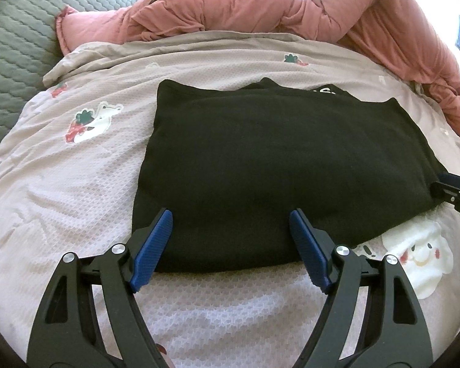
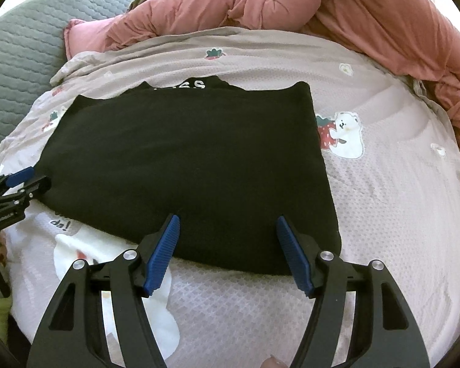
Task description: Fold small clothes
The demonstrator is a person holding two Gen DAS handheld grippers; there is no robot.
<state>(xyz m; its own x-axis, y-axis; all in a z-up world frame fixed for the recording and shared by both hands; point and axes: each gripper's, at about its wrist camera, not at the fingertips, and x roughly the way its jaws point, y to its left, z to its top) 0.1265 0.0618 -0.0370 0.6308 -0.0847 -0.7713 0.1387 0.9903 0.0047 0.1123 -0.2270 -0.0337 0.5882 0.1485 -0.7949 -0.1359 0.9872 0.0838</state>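
Listing what we have: one black garment, already folded into a broad slab, lying flat on the bed's patterned quilt with its long axis running across in front of both grippers and its near edge just under their tips. Our left gripper stands with jaws apart over the near-left stretch of that edge, our right gripper likewise apart over the near-right stretch, neither clamped on cloth; both sit about equally near. No containers in view.
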